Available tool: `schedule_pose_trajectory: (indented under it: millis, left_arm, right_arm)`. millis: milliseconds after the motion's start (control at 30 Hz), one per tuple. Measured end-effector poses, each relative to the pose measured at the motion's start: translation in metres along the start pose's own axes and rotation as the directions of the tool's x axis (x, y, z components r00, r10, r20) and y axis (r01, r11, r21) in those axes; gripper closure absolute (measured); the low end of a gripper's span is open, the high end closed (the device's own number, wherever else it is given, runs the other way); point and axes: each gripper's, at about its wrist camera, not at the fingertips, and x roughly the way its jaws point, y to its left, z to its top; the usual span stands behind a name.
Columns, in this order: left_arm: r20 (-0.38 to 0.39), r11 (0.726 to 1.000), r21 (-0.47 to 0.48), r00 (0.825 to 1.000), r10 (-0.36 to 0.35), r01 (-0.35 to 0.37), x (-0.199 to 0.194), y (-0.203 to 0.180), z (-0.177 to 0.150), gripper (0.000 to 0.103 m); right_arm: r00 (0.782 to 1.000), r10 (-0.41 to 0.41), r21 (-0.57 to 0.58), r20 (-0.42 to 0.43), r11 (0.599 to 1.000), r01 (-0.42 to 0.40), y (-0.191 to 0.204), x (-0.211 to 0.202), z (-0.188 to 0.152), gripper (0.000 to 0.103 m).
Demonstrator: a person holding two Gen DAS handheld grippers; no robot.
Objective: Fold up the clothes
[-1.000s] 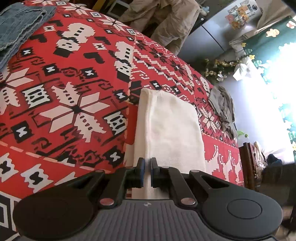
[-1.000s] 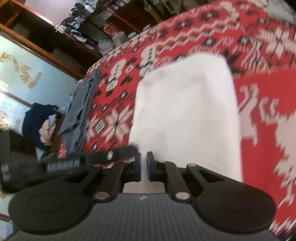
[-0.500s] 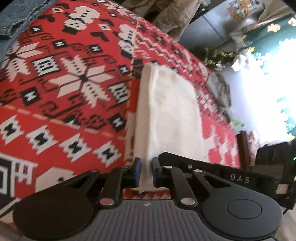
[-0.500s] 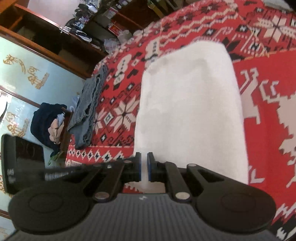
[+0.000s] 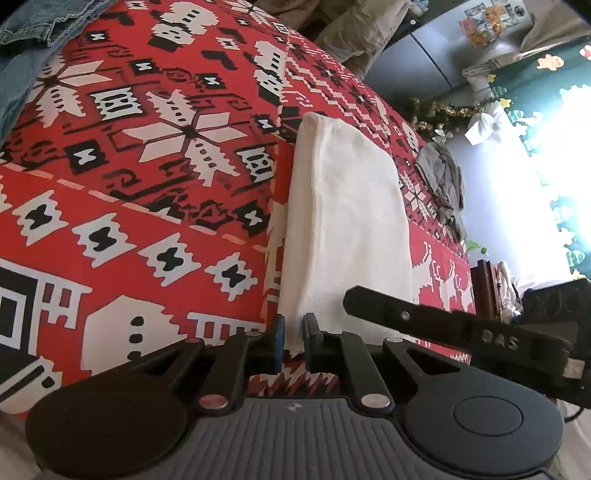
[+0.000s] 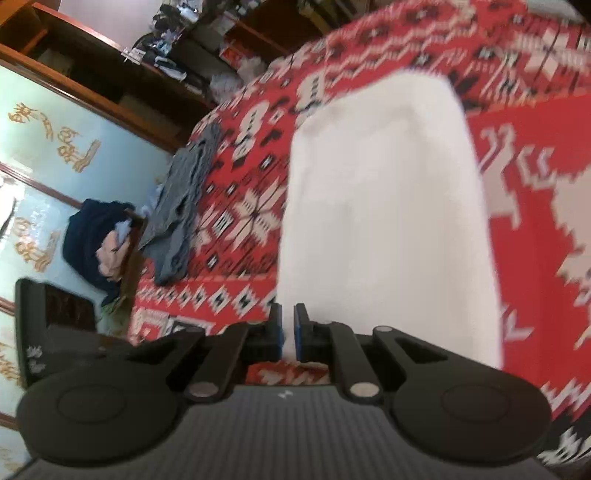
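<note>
A white cloth (image 5: 351, 221), folded into a long strip, lies on the red patterned blanket (image 5: 147, 184). My left gripper (image 5: 293, 334) sits at the strip's near left corner, jaws almost together with white fabric pinched between the blue pads. In the right wrist view the same white cloth (image 6: 388, 221) runs away from my right gripper (image 6: 287, 332), which is shut on the near edge, a sliver of white showing between its pads. The right gripper's black arm (image 5: 461, 332) crosses the near right end of the cloth in the left wrist view.
A blue denim garment (image 5: 26, 40) lies at the blanket's far left, also seen as a denim garment (image 6: 184, 206) in the right view. A grey garment (image 5: 443, 184) hangs at the far right edge. A person in khaki trousers (image 5: 354, 29) stands beyond. A dark clothes pile (image 6: 96, 236) sits off the blanket.
The left gripper has drawn back toward the blanket's near edge with the cloth corner, and the right gripper's arm has come into its view. The right gripper has hardly moved.
</note>
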Motion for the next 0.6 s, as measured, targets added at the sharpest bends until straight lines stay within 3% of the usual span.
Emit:
schedule_pose_trajectory:
  millis: [200,433,600]
  left_arm:
    - [0.003,1.0,0.014,1.0,0.005,-0.005,-0.002,0.0,-0.003,0.093]
    - [0.004,1.0,0.013,1.0,0.006,-0.006,-0.002,0.001,-0.004,0.093]
    - [0.003,1.0,0.01,1.0,0.004,-0.004,-0.002,0.002,-0.003,0.093]
  right_arm:
    - [0.999,0.024,0.022,-0.032,0.999,-0.023,-0.009,-0.003,-0.015,0.095]
    - [0.996,0.001,0.083,0.085,0.997,-0.008,-0.03,-0.03,0.008,0.094]
    - [0.999,0.022,0.139,0.043,0.99,-0.028,-0.049,-0.023,-0.005,0.099]
